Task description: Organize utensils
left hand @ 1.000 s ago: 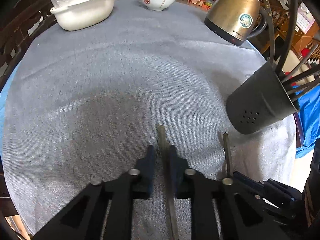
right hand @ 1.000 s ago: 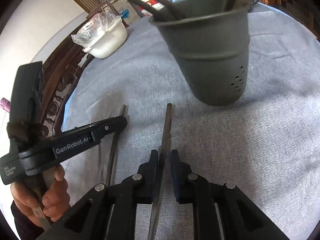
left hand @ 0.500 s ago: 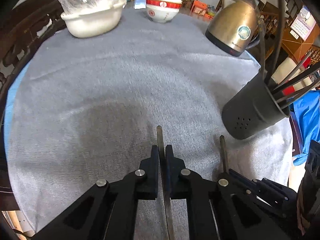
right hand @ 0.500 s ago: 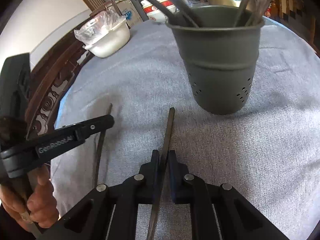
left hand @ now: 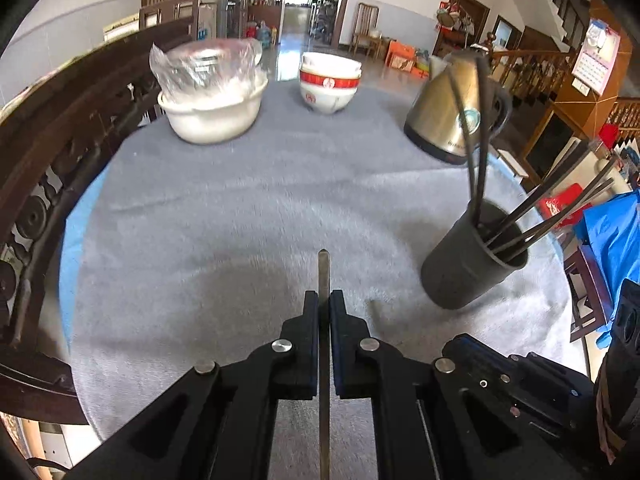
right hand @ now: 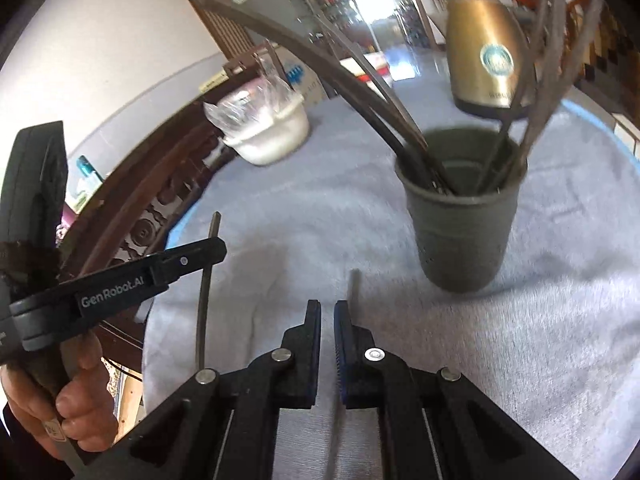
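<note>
My left gripper (left hand: 324, 298) is shut on the thin flat handle of a metal utensil (left hand: 323, 268), held above the grey tablecloth (left hand: 240, 220). The dark perforated holder (left hand: 472, 268), with several utensils standing in it, is to its right. My right gripper (right hand: 327, 308) is shut on a second metal utensil (right hand: 353, 286), whose handle tip slants right towards the holder (right hand: 460, 236) just ahead. In the right wrist view the left gripper (right hand: 200, 254) and its utensil (right hand: 208, 280) are at the left, held by a hand (right hand: 68, 404).
At the table's far side stand a white basin with a plastic bag (left hand: 212, 108), stacked red-and-white bowls (left hand: 330, 84) and a gold kettle (left hand: 452, 112). A carved wooden chair back (left hand: 48, 168) curves round the left edge. The table rim drops off right of the holder.
Both grippers closed fully on their utensil handles and rose off the cloth with them. Both views tilted up, so the holder now looks lower and farther.
</note>
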Demonstrator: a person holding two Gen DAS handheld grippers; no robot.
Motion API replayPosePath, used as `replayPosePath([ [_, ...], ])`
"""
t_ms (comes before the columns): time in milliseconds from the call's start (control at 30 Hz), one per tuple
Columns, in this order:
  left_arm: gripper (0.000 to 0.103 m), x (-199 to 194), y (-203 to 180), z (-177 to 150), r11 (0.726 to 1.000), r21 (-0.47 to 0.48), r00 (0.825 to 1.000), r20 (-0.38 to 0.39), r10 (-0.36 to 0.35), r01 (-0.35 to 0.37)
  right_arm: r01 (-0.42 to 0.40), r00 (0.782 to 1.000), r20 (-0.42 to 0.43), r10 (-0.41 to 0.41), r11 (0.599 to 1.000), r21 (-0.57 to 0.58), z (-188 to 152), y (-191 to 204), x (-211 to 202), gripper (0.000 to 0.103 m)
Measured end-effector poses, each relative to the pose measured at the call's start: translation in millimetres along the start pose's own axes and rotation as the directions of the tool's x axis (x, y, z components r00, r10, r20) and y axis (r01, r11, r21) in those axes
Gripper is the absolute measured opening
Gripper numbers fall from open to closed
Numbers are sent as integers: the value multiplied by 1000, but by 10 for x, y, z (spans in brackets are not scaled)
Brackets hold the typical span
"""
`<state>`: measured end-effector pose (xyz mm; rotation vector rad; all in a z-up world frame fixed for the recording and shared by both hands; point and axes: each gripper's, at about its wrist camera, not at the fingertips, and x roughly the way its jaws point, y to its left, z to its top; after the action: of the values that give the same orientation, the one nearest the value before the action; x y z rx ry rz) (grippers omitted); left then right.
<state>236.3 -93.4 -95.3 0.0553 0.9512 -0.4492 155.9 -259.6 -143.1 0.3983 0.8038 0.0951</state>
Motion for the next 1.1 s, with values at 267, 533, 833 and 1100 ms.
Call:
replayPosePath([
  [267,6,171,261,-7,999,-51,997,-75,-8,5,12,995,-99,-7,999,52,-72,-126,135,12],
  [533,14,418,514,-188,992,-127,984,-177,-30,8,-38,986,-160,53,995,95,-130,-138,317,23],
  [833,15,618,682,-232,987,-158,973,-228,-34,-3,57,973,-226,-55,998,3,-169,-3,584,33],
  [1100,17,912,625,-112,988,-152,954,-298,-43,-3,165,940,-286,-187,981,-100,-188,160,830,14],
])
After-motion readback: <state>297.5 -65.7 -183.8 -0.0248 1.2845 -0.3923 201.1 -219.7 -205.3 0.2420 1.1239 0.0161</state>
